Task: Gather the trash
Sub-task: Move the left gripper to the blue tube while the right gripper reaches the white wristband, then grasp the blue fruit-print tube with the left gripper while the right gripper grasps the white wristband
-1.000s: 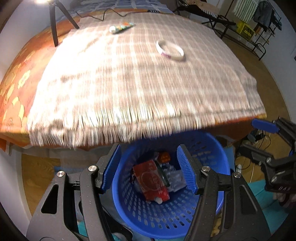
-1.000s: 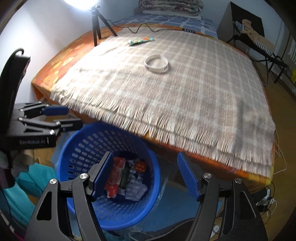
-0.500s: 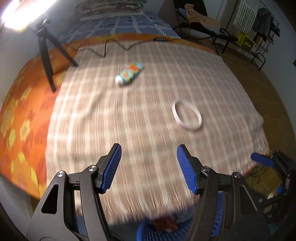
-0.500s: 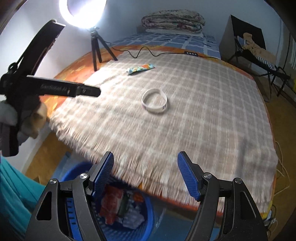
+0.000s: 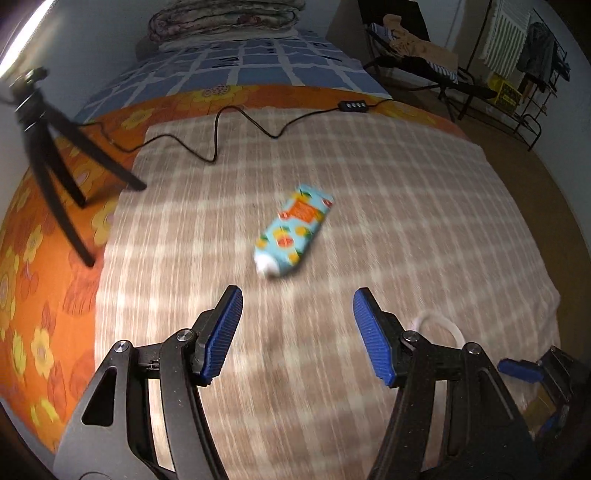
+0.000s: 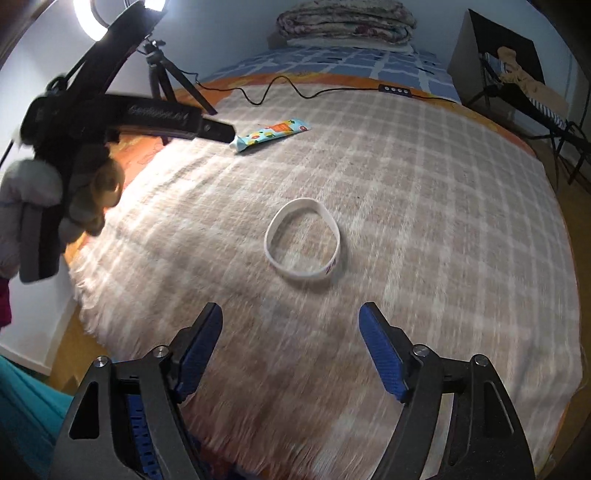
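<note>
A light-blue tube with an orange fruit print (image 5: 293, 232) lies on the checked blanket (image 5: 406, 221), white cap toward me. My left gripper (image 5: 297, 295) hovers just short of it, open and empty. A white wristband ring (image 6: 303, 240) lies flat further along the blanket. My right gripper (image 6: 291, 310) hangs before the ring, jaws opening with nothing between them. In the right wrist view the tube (image 6: 271, 134) lies beyond, with the left gripper's finger (image 6: 218, 129) reaching toward it. In the left wrist view the ring (image 5: 439, 321) peeks out behind my right-hand finger.
A black tripod (image 5: 48, 147) with a ring light (image 6: 92, 22) stands on the orange flowered bedspread (image 5: 37, 295) at the left. A black cable (image 5: 240, 122) with a controller (image 5: 352, 106) crosses the blanket's far edge. Folded quilts (image 6: 343, 18) lie at the bed's head.
Both grippers have swung from above the blue basket beside the bed to over the blanket. The left now faces the tube, the right faces the ring. The right jaws stand slightly wider.
</note>
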Demonstrator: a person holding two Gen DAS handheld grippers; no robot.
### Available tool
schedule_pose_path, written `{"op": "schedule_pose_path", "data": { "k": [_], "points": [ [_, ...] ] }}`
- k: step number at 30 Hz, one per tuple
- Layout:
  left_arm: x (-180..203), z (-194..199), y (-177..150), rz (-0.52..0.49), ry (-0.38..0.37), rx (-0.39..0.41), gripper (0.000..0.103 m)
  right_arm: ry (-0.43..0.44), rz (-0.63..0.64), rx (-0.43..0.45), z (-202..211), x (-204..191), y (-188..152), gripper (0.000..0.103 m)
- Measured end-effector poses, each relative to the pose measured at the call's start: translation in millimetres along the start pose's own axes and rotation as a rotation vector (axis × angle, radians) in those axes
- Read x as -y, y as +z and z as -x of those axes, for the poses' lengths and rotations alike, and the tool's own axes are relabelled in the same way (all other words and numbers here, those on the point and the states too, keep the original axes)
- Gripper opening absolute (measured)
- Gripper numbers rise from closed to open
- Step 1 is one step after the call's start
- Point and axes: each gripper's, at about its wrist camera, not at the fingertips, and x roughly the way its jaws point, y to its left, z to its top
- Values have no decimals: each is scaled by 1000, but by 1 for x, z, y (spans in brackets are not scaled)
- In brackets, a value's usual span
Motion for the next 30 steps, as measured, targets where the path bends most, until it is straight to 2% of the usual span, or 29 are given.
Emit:
{"op": "schedule_pose_path", "data": {
  "k": [6, 15, 21, 28, 30],
  "points": [
    [4, -33, 20, -59, 34, 2, 64, 19, -24, -18, -16, 8, 10, 76],
    [2, -69, 34, -45, 16, -21, 63, 33, 2, -24, -31, 1, 19, 76],
    [0, -77, 34, -36, 14, -18, 43, 25, 10, -18, -37, -1, 25, 76],
    [-2, -75, 30, -36, 9, -4, 39, 7, 24, -9, -45, -3, 31, 76],
    [-3, -73, 29, -30, 9, -5, 39, 0, 34, -7, -45, -4, 32, 67]
  ]
}}
